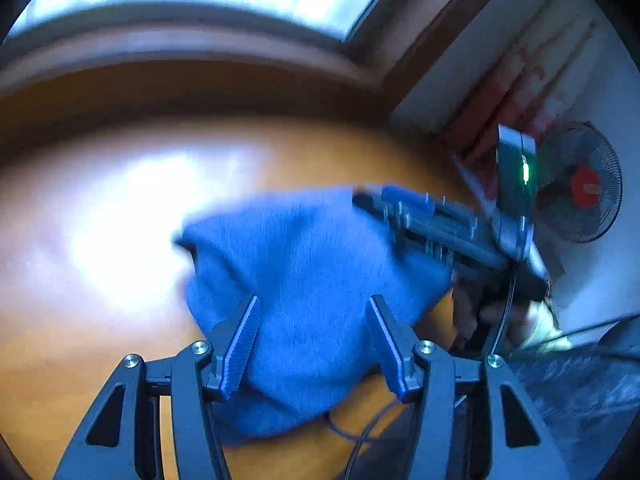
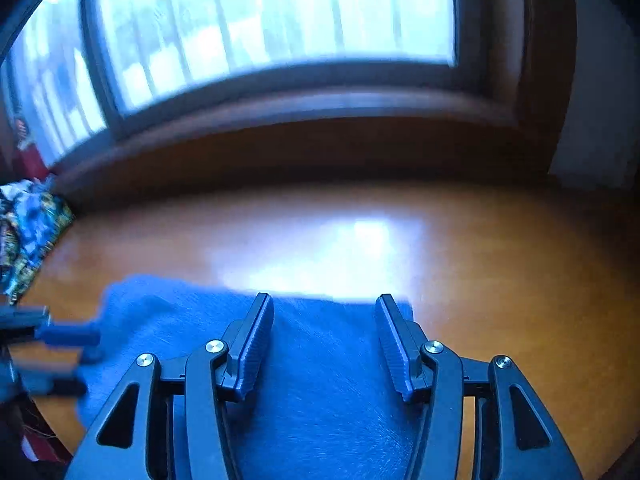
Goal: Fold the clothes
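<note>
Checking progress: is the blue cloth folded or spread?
Folded, it seems: the blue cloth lies bunched and doubled over on the table.

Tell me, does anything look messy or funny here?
The blue cloth lies in a rumpled, uneven heap on the wooden table, not folded flat. A thin dark cable pokes out from under its near edge. Both grippers, left and right, are open above it.

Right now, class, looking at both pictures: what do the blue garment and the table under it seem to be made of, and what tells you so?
Blue garment: probably a soft knit or fleecy fabric, matte; it slumps in folds and shows a fine fuzzy texture.
Table: looks like wood or wood veneer with a glossy varnish; orange-brown tone and a bright mirror-like reflection of the window. Blur hides any grain, so laminate is possible.
</note>
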`<state>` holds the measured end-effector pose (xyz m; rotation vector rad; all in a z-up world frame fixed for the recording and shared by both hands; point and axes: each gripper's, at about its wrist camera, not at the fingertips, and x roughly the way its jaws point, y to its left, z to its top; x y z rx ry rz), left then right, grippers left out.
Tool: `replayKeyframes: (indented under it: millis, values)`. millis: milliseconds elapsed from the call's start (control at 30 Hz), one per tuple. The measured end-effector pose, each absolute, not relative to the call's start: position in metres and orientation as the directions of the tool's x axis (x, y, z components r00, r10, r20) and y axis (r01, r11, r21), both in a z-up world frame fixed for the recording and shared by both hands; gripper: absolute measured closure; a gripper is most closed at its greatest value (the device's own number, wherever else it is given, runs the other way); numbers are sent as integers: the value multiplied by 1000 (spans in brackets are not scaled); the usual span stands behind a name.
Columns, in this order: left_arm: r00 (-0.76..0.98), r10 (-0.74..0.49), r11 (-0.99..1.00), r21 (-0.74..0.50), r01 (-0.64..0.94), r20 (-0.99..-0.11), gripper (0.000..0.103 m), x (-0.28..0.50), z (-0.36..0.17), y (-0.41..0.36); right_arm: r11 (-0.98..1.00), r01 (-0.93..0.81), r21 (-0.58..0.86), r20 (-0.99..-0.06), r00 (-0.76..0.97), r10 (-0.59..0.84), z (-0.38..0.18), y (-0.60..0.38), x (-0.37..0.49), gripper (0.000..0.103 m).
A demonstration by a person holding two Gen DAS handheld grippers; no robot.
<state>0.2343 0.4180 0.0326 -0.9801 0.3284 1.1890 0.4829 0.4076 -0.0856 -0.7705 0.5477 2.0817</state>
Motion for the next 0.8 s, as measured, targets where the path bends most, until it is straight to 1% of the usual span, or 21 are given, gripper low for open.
replayKeyframes:
  millis: [67,100,133,167,233,267,333,467,500,567,633,733,800]
  values:
    - [391,672,42,-495,-868,-629,50,227,36,434,-595,-793,129,-687,-505,523,-85,407,475,50]
    - [394,690,41,-510,-859,-607,50,224,36,443,-604,-785,138,-701,-508,501,-91,408,472,50]
    - [398,684,27,-525,-851,-611,50,223,29,451,-609,-781,140,-719,-503,479,-98,410,470,50]
    - [404,667,6,-538,-843,-626,50,222,19,459,-614,-776,143,-737,-498,457,-106,413,468,50]
    - [358,606,-66,-494,-867,-710,51,226,-11,465,-597,-792,131,-752,-472,461,-105,410,471,51]
    - [346,606,-70,-481,-874,-716,53,226,-16,459,-568,-814,122,-752,-449,482,-107,411,480,51]
    - [326,620,-70,-464,-883,-714,53,224,-18,446,-514,-847,135,-754,-424,501,-107,415,496,52]
    - [219,616,-115,-361,-925,-757,55,221,-7,427,-415,-891,183,-761,-395,515,-108,422,527,52]
    - [193,619,-122,-335,-934,-761,55,223,0,423,-414,-893,176,-753,-393,527,-103,418,531,52]
    - [175,623,-119,-313,-942,-762,55,227,10,412,-469,-871,146,-727,-416,547,-88,400,532,52]
    - [211,604,-86,-326,-941,-769,54,235,19,412,-544,-831,116,-711,-452,539,-74,380,535,52]
    - [214,535,-48,-282,-958,-817,53,243,9,401,-614,-785,86,-725,-472,502,-67,353,541,52]
    - [210,503,-39,-265,-964,-839,52,249,1,392,-619,-779,104,-735,-479,479,-73,342,541,51]
